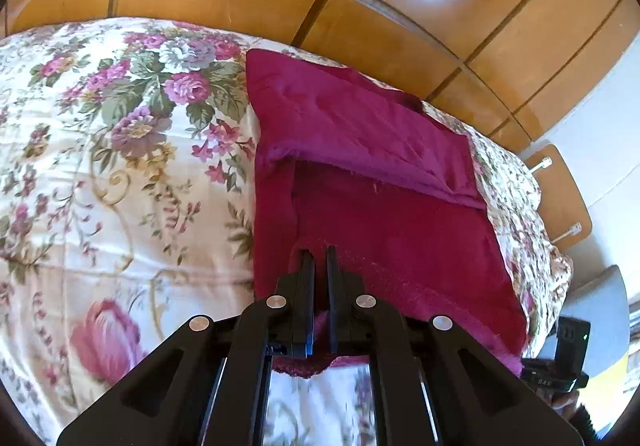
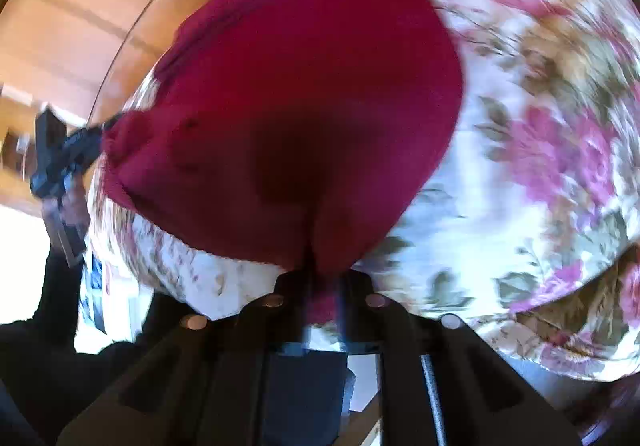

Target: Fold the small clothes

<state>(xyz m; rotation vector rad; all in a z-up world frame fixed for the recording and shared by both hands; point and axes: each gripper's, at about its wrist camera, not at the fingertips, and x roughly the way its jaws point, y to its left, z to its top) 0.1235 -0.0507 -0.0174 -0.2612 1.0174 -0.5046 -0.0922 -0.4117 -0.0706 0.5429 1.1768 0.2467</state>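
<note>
Garment: a dark red cloth [image 1: 384,181], fuzzy on the near part and smoother where a layer is already turned over on the far part; it lies on the flowered bedspread [image 1: 120,165], toward the side of the bedspread nearest the wooden wardrobe [image 1: 360,5]
Left gripper [image 1: 320,258]: at the near hem of the cloth, jaws drawn close with a thin fold of the red fabric pinched between them
Right gripper [image 2: 324,262]: at another near corner of the cloth, jaws closed on a bunch of the red fabric; this view is smeared by motion, so the exact edge is hard to make out
Other gripper seen from the right: the left gripper [image 2: 68,161] shows at the far left corner of the cloth, fabric gathered at its tip
How it will handle: I'd judge it light, soft and limp, with a nap that clings a little to the bedspread, so it will sag between the two holds and drag rather than slide
Where to take hold: the two near corners, right at the hem, keeping the edge taut between them
Risk: a shallow pinch may slip off the fuzzy hem, and the layer already turned over could shift
</note>
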